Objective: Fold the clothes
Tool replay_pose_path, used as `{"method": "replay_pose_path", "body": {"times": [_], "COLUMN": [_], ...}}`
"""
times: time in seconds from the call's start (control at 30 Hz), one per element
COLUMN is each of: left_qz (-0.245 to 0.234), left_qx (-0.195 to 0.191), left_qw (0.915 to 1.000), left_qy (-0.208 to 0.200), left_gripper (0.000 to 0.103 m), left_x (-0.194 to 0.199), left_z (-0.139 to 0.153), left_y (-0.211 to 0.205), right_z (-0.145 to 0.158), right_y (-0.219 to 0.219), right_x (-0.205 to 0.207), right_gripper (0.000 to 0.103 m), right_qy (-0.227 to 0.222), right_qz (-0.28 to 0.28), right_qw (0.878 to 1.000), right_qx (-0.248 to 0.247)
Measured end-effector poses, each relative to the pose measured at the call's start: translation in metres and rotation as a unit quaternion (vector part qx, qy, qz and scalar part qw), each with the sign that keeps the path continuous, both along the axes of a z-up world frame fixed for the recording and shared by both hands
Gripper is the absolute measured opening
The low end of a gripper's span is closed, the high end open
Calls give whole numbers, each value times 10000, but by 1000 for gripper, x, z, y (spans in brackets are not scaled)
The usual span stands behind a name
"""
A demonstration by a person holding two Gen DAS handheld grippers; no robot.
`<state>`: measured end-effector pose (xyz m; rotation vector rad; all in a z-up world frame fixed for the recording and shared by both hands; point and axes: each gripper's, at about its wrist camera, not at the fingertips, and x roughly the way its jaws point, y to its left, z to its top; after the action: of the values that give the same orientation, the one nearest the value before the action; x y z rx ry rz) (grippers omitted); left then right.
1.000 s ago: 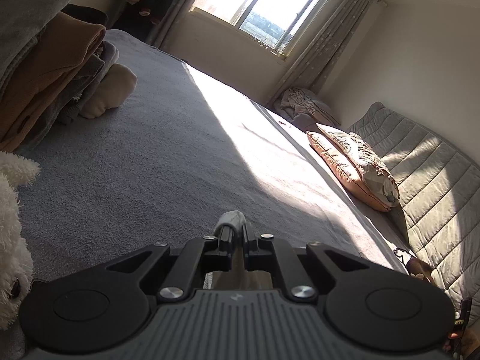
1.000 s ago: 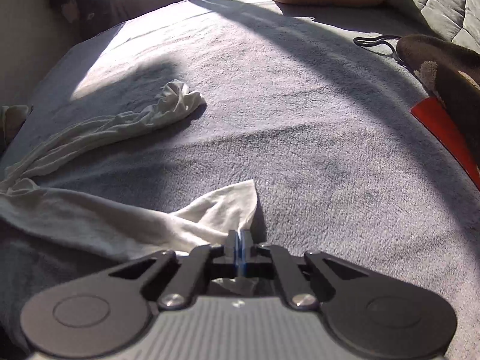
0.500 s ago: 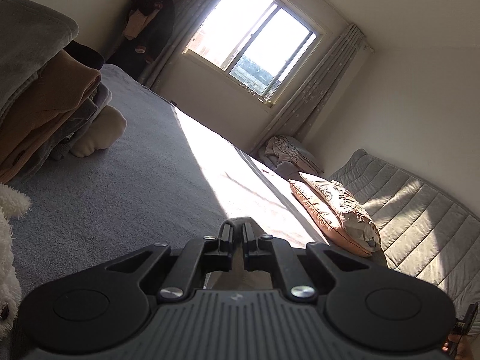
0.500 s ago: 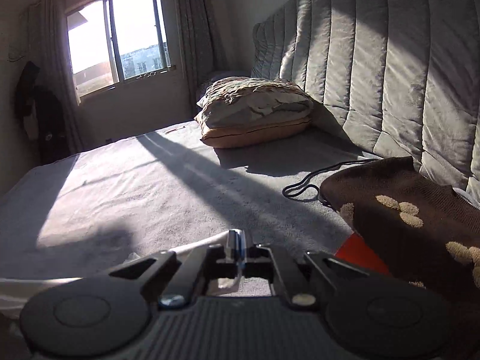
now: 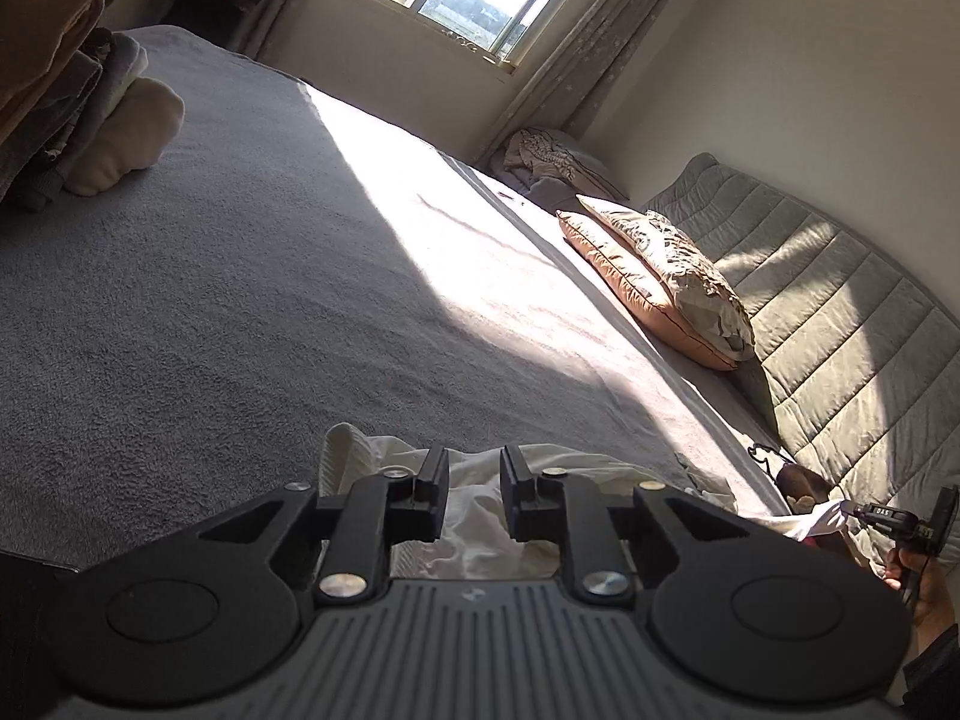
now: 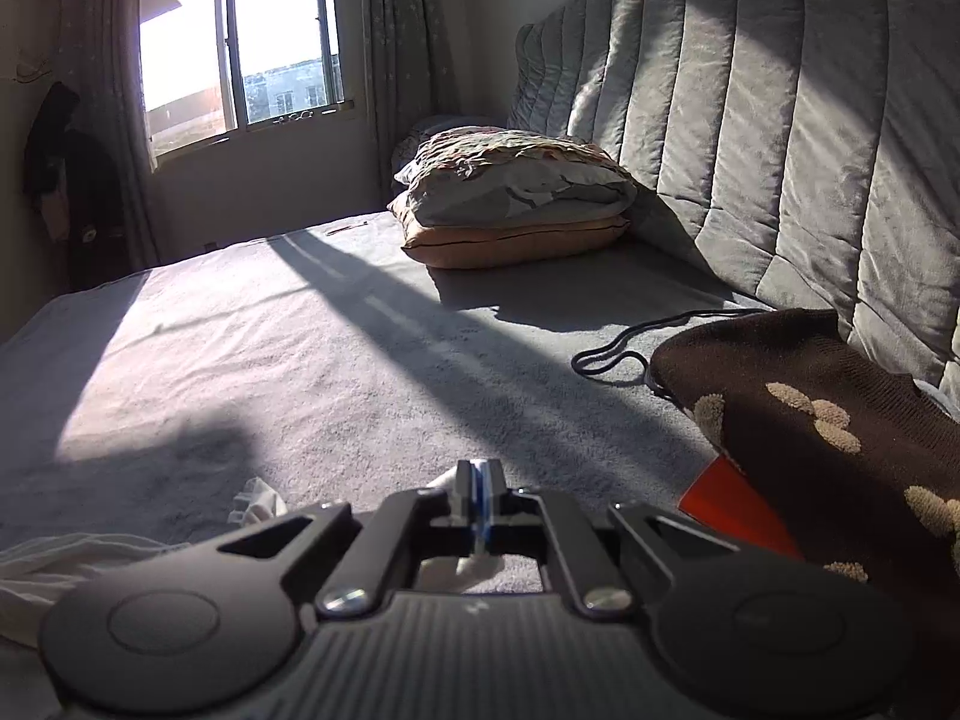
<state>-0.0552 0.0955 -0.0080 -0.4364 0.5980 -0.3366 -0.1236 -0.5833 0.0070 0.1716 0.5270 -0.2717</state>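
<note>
- The white garment (image 5: pixel 480 516) lies crumpled on the grey bed cover (image 5: pixel 240 300) directly under the left gripper (image 5: pixel 474 483), at 6 o'clock in the left wrist view; its cloth is pale cream, creased in soft ridges, with a ribbed edge showing at about 7 o'clock beside the fingers
- The left gripper's jaws stand apart with a clear gap and nothing between them; the cloth sits below and beyond the fingertips
- The right gripper (image 6: pixel 479 501) has its jaws pressed together on a thin fold of the same white garment (image 6: pixel 72 564), which trails off toward 8 o'clock in the right wrist view; a small bunched corner shows just left of the fingers
- In the right wrist view a brown knit garment (image 6: pixel 840 420) with tan tufts lies at 3 o'clock, close beside the gripper, over a red item (image 6: pixel 738 510); a black cord (image 6: pixel 624 348) loops on the cover at 2 o'clock
- Two stacked pillows (image 6: pixel 516 198) sit at 1 o'clock against the quilted headboard (image 6: pixel 780 120)
- In the left wrist view a pile of folded clothes (image 5: pixel 72 108) stands at 10 o'clock, well apart from the gripper
- The wide middle of the bed cover is open, half in sunlight from the window (image 6: pixel 240 42) at 11 o'clock; the bed's far edge runs below the sill
</note>
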Motion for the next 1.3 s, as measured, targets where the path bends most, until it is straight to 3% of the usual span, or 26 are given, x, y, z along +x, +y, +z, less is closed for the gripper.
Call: {"method": "replay_pose_path", "body": {"times": [0.1,0.2,0.33,0.37,0.43,0.47,0.57,0.73,0.83,1.0,1.17,1.3], "left_qz": [-268,-235,-116,-115,-78,-56,209,688,934,1161,1171,951], "left_qx": [230,547,1110,1189,1364,1453,1268,254,-414,-964,-1108,-826], "left_qw": [9989,9973,9911,9896,9866,9850,9888,9971,9946,9869,9822,9869], "left_qy": [294,418,728,805,889,925,755,184,-207,-573,-964,-1012], "left_gripper": [43,52,53,49,26,9,5,4,4,4,4,4], "left_x": [10,24,47,51,57,60,62,54,47,57,55,8], "left_z": [-12,-21,-35,-38,-43,-44,-37,0,27,75,121,116], "left_y": [-20,-34,-56,-59,-64,-67,-60,-31,-5,20,22,17], "right_z": [-7,-9,-15,-17,-21,-23,-25,-13,0,26,73,84], "right_y": [5,10,13,13,14,13,11,-2,-10,-22,-30,-23], "right_x": [3,4,8,10,13,15,20,28,29,50,65,36], "right_gripper": [2,2,2,2,2,2,2,2,2,2,2,2], "right_qy": [214,246,357,399,482,512,510,131,-167,-280,-586,-598], "right_qz": [36,137,197,204,219,218,171,-25,-73,-36,-25,434], "right_qw": [9997,9995,9990,9988,9984,9983,9984,9996,9976,9941,9918,9913], "right_qx": [-122,-168,-171,-173,-178,-188,-164,250,675,1043,1131,1088]}}
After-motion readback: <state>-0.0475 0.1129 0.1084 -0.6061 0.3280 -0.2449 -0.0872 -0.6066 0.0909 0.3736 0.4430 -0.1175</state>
